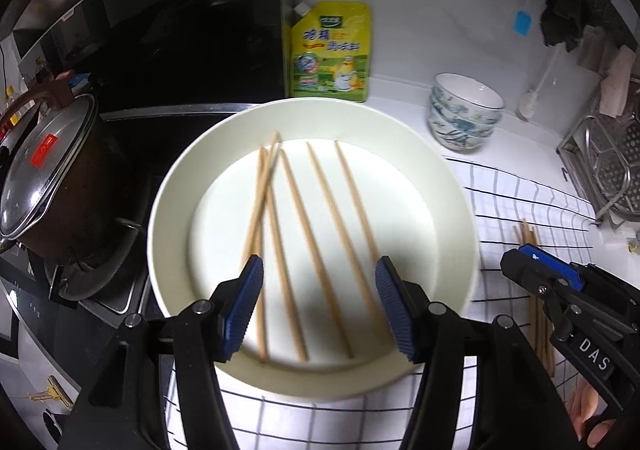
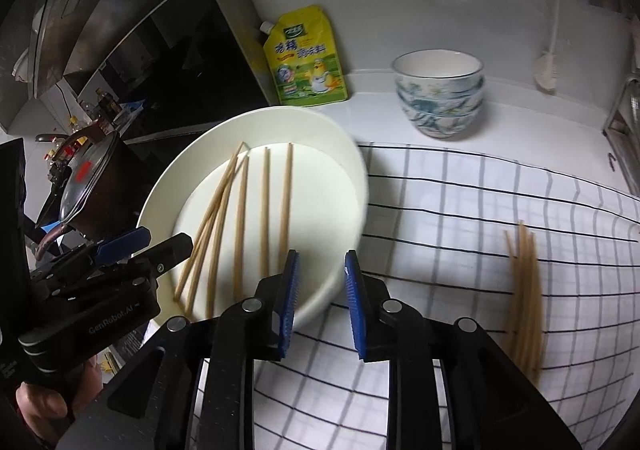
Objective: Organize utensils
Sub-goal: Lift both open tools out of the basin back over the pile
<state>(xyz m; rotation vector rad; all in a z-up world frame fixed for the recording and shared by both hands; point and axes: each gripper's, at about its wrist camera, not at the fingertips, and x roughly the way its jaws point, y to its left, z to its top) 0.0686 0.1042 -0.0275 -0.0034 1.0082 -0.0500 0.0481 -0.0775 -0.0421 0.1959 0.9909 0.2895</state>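
A white plate holds several wooden chopsticks, two of them crossed at the left. My left gripper hovers open above the plate's near side, with nothing gripped. In the right wrist view the same plate and its chopsticks lie at the left. My right gripper hangs over the plate's right rim, its jaws a little apart and empty. A second bundle of chopsticks rests on the checked cloth to the right. The left gripper shows at the plate's left edge.
A yellow seasoning pouch leans on the back wall. Stacked patterned bowls stand at the back right. A lidded pot sits on the black stove at the left. A metal dish rack is at the far right.
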